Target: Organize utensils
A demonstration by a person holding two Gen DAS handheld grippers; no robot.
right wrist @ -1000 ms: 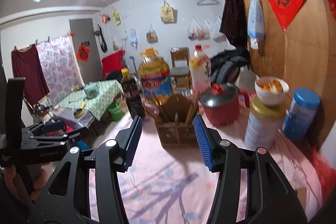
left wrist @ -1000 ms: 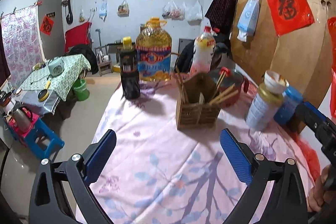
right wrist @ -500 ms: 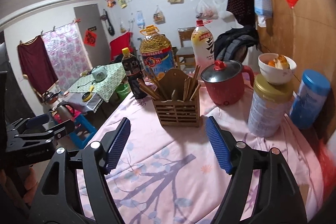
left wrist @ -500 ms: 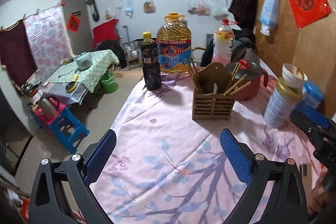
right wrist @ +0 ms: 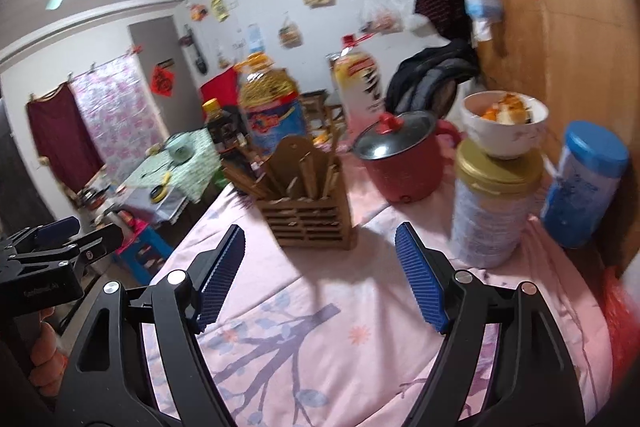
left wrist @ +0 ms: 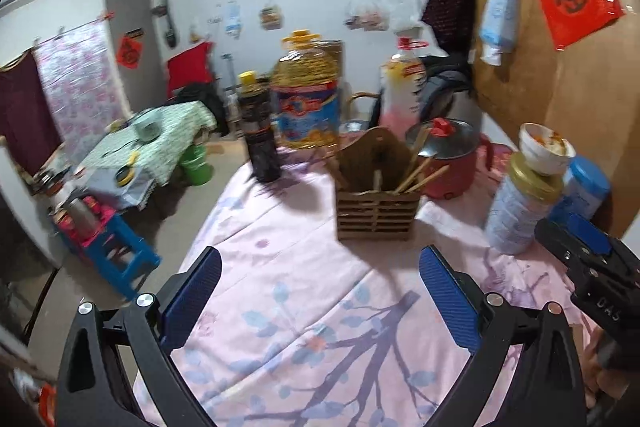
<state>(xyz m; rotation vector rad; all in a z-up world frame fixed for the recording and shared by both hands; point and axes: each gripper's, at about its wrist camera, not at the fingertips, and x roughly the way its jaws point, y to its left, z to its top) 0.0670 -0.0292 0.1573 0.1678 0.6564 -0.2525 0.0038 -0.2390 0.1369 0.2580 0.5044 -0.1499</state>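
At the bottom of each view, the left gripper (left wrist: 320,291) and the right gripper (right wrist: 320,267) hang wide apart over the pink flowery table (left wrist: 304,327) with nothing between them. A little farther, in the middle of the frame, the wooden holder (left wrist: 376,207) stands upright with chopsticks (left wrist: 420,171) sticking out. Behind it are a red pot (left wrist: 452,155), a dark bottle (left wrist: 260,131) and a big oil jug (left wrist: 306,99).
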